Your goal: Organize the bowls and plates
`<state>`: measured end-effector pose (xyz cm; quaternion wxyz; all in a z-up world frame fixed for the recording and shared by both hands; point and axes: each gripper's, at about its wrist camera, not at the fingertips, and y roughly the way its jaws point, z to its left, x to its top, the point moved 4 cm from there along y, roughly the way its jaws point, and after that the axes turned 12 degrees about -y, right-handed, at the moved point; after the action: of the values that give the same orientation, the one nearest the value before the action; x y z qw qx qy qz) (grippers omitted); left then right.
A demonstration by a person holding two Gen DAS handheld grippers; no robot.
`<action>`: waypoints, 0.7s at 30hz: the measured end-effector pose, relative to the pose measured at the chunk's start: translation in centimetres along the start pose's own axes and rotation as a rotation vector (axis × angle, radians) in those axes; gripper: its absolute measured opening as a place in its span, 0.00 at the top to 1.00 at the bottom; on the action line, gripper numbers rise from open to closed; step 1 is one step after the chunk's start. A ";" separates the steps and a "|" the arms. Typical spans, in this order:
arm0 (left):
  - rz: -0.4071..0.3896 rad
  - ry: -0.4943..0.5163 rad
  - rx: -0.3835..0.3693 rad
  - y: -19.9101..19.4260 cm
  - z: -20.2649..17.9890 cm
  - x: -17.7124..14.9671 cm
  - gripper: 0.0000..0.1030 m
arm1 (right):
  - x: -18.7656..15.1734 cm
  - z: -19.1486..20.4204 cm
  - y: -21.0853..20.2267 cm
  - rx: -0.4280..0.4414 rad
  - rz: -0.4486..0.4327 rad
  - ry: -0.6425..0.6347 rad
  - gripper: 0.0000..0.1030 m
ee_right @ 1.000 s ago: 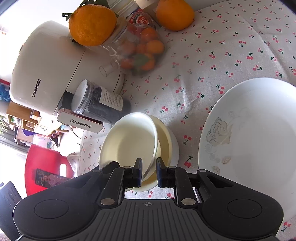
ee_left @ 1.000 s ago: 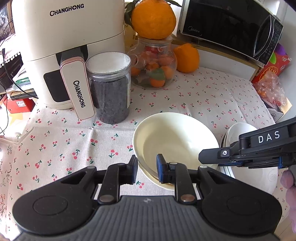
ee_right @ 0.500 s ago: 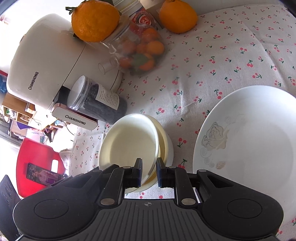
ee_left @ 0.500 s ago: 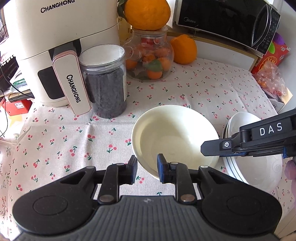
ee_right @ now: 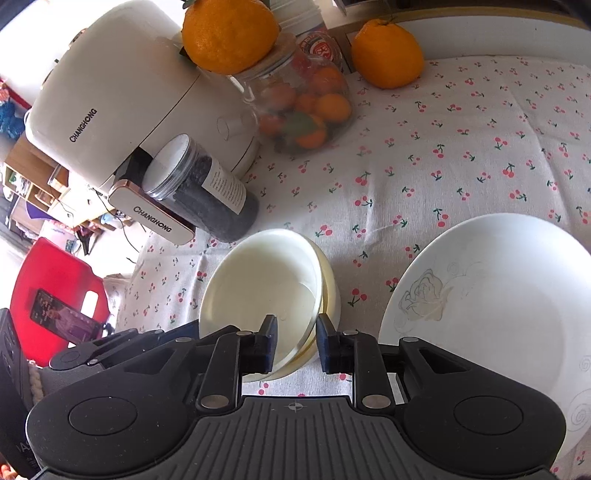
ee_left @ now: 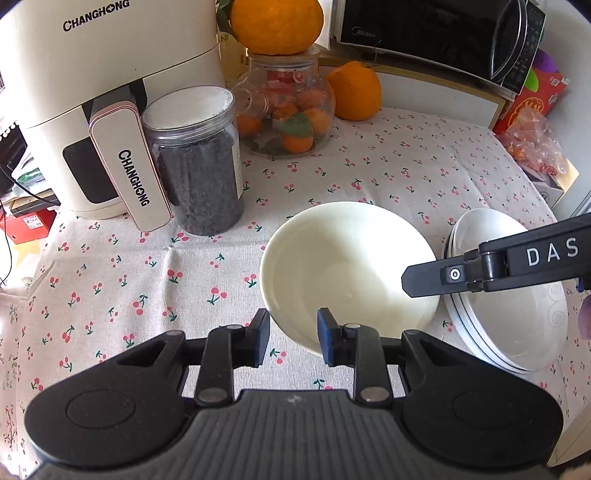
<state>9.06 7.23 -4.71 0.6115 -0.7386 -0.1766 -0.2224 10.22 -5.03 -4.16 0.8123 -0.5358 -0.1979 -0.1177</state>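
A stack of cream bowls sits on the cherry-print cloth, also in the right wrist view. My left gripper is open, its fingers straddling the bowls' near rim without pinching it. My right gripper is open too, one finger inside the top bowl and one outside the rim; its arm reaches in from the right. A stack of white plates with a grey rose print lies right of the bowls, also in the right wrist view.
Behind the bowls stand a cream Changhong air fryer, a dark-filled plastic jar, a glass jar of small oranges with a big orange on top, another orange and a microwave. A red snack bag lies far right.
Both grippers opened wider around the bowl rim. The bowls settled from a raised tilt onto the cloth. The left camera drew back slightly.
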 end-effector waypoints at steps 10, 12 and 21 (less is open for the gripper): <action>-0.017 0.063 -0.051 0.0 -0.2 -0.5 0.58 | 0.1 0.4 -0.4 -0.029 -0.031 -0.111 0.45; -0.029 0.083 -0.061 -0.1 -0.3 -0.7 0.42 | 0.2 0.4 -0.6 -0.030 -0.041 -0.129 0.37; -0.150 0.188 -0.102 -0.7 0.1 -1.5 0.00 | 0.2 0.1 -1.3 -0.043 -0.135 -0.339 0.21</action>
<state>7.50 7.49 -4.96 0.5685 -0.7294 -0.1615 -0.3445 9.84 -5.48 -2.93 0.7459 -0.5508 -0.3648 -0.0841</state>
